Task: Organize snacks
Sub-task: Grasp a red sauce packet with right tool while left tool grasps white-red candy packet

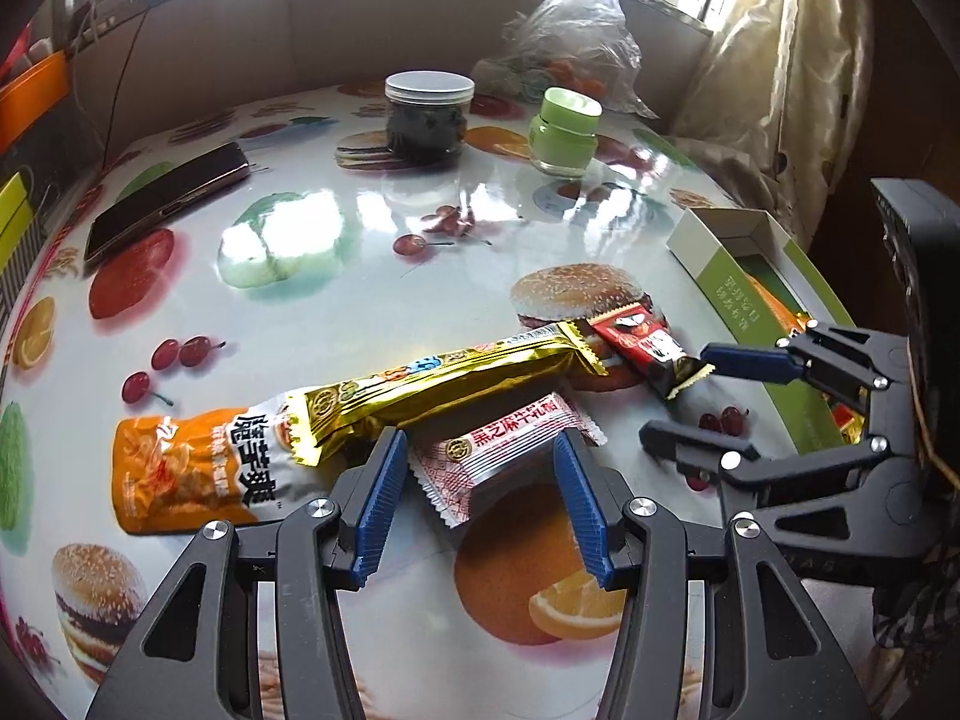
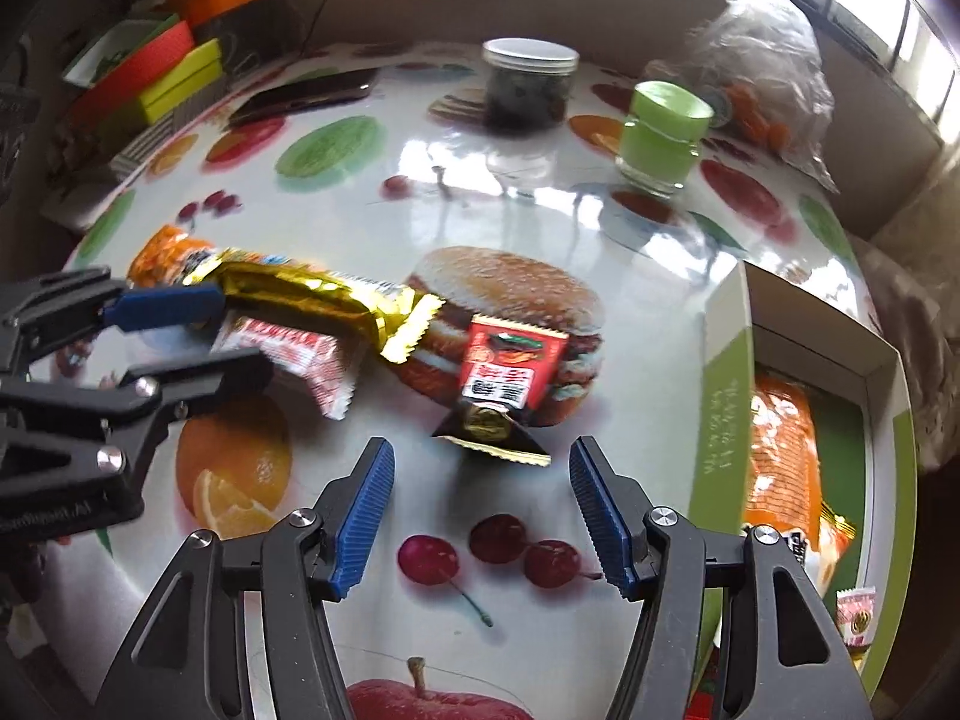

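Observation:
My left gripper [image 1: 477, 441] is open, its blue pads either side of a white-and-red nougat packet [image 1: 498, 456] lying flat on the table; the pads do not visibly press it. A long gold bar [image 1: 450, 384] lies across that packet and across an orange chip packet [image 1: 186, 468]. My right gripper [image 2: 480, 456] is open just short of a red-and-black snack packet [image 2: 510, 378], whose black crimped tail reaches between the fingertips. From the left wrist, the right gripper [image 1: 678, 396] has one blue finger touching that packet's end [image 1: 648, 348]. The left gripper [image 2: 240, 330] also shows at the right wrist view's left edge.
A green-and-white open box [image 2: 726, 360] on the right holds an orange packet [image 2: 780, 450] and a small white-red one [image 2: 858, 612]. Further back are a dark-filled jar [image 1: 426, 120], a green jar [image 1: 564, 132], a phone [image 1: 168, 204] and a plastic bag [image 1: 570, 42].

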A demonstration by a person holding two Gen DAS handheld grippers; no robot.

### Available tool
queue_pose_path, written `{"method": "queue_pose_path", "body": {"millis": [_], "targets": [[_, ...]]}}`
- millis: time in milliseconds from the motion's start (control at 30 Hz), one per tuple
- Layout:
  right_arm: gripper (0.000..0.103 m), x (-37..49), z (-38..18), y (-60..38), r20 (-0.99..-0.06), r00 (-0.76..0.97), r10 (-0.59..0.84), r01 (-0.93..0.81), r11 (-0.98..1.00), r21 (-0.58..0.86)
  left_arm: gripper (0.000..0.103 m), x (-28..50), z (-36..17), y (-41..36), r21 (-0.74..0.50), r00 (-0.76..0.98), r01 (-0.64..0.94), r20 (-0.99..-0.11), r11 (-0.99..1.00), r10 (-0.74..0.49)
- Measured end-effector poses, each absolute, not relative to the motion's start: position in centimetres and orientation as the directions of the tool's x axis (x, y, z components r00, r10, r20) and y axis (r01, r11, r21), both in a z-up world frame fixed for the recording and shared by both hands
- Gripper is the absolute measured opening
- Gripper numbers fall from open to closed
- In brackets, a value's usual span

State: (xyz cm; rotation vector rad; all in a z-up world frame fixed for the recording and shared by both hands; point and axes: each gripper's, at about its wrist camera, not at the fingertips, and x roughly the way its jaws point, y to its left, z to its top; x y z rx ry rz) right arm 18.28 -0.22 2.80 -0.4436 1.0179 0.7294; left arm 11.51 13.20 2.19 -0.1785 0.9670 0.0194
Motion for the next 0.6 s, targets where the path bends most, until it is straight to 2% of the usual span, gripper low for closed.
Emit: {"method": "queue_pose_path", "body": {"millis": [400, 600], "targets": [[0.061, 20.1, 3.4, -0.8, -0.869, 0.32, 0.378, -0.665, 0.743, 0.078, 0.052, 10.8, 1.9, 11.5, -0.164, 0.537, 0.002, -0.832, 0.986, -0.14], [0.061, 21.0, 2.9, -0.7, -0.872, 0.345, 0.348, -0.621, 0.781, 0.066, 0.052, 10.7, 3.2, 12.1, -0.131, 0.577, -0.006, -0.81, 0.991, -0.103]]}}
